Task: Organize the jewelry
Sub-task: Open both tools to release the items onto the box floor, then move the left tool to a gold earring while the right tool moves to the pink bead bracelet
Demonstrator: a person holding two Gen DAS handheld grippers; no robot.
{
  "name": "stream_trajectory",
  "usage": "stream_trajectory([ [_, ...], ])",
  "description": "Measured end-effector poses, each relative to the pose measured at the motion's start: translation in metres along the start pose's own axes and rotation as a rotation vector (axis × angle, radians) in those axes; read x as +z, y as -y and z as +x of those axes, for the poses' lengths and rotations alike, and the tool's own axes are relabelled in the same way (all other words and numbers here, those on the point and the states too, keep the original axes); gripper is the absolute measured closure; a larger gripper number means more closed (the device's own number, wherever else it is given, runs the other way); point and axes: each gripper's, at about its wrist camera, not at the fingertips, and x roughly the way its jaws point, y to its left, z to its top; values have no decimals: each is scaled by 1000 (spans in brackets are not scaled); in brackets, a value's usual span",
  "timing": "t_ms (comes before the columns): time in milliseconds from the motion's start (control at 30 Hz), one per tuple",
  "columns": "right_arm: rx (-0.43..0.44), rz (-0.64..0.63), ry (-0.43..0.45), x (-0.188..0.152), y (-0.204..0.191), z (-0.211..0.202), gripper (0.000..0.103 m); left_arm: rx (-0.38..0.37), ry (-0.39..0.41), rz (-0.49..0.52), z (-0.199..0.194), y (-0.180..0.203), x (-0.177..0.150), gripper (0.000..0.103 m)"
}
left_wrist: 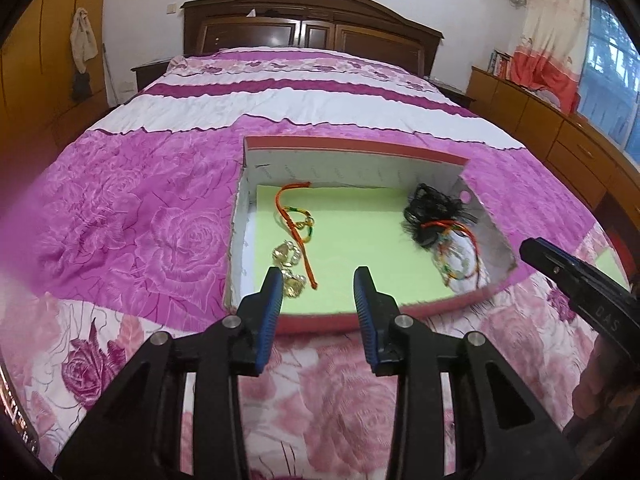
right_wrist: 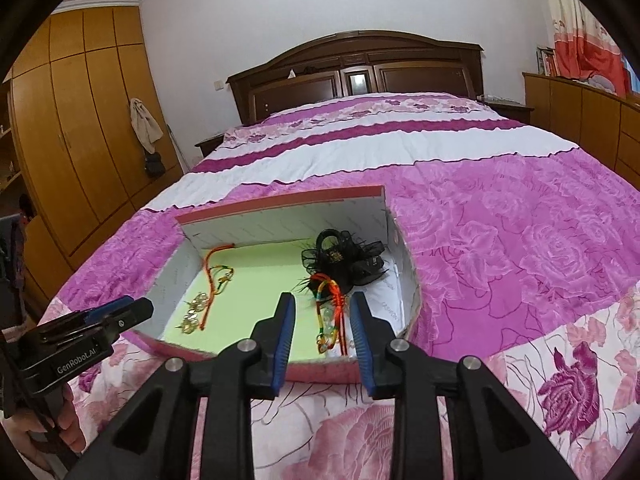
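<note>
A red-rimmed cardboard box (left_wrist: 352, 147) with a green floor lies on the bed. At its left lie an orange-green cord bracelet (left_wrist: 294, 216) and gold earrings (left_wrist: 289, 258). At its right lie a black feathered hair clip (left_wrist: 430, 210) and a multicoloured cord bracelet (left_wrist: 460, 256). My left gripper (left_wrist: 318, 280) is open and empty at the box's near rim, beside the earrings. My right gripper (right_wrist: 322, 306) is open and empty over the near right corner, with the multicoloured bracelet (right_wrist: 330, 312) seen between its fingers. The hair clip (right_wrist: 344, 260) lies just beyond. The box rim (right_wrist: 280, 200) shows there too.
The box lies on a pink and purple floral bedspread (left_wrist: 132, 208). A dark wooden headboard (left_wrist: 312, 24) stands at the far end. A wooden wardrobe (right_wrist: 80, 120) is on the left and low wooden cabinets (left_wrist: 560, 128) on the right.
</note>
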Motion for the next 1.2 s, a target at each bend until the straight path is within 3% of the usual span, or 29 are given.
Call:
stream_trajectory([
  [533,0,-49,-68,-36,-9,-52,72,-78,-90,6,-32,12,-37,72],
  [1200,12,-27,-243,-98,5,-63,69,-102,-209,2,-37,11,-83,72],
])
